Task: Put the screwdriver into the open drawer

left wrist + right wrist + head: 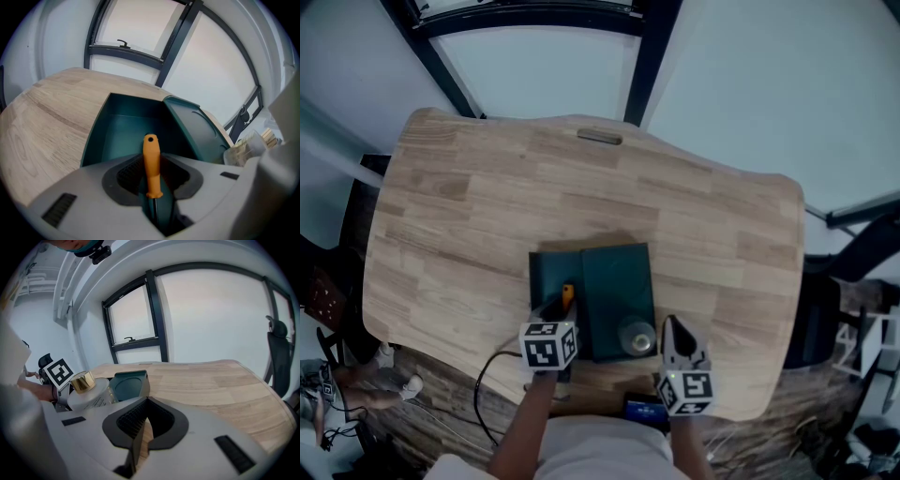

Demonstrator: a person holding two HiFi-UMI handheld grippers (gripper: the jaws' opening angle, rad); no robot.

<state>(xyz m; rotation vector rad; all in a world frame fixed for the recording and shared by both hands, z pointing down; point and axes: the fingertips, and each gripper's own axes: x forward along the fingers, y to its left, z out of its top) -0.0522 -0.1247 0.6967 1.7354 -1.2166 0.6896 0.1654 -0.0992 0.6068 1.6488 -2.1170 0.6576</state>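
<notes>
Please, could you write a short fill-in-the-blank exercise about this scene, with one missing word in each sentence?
1. The left gripper holds a screwdriver with an ______ handle.
2. The screwdriver is over the open ______ of the teal box.
3. The bottle has a ______ cap.
4. Between the fingers of the right gripper there is ______.

Missing words: orange; drawer; gold; nothing.
</notes>
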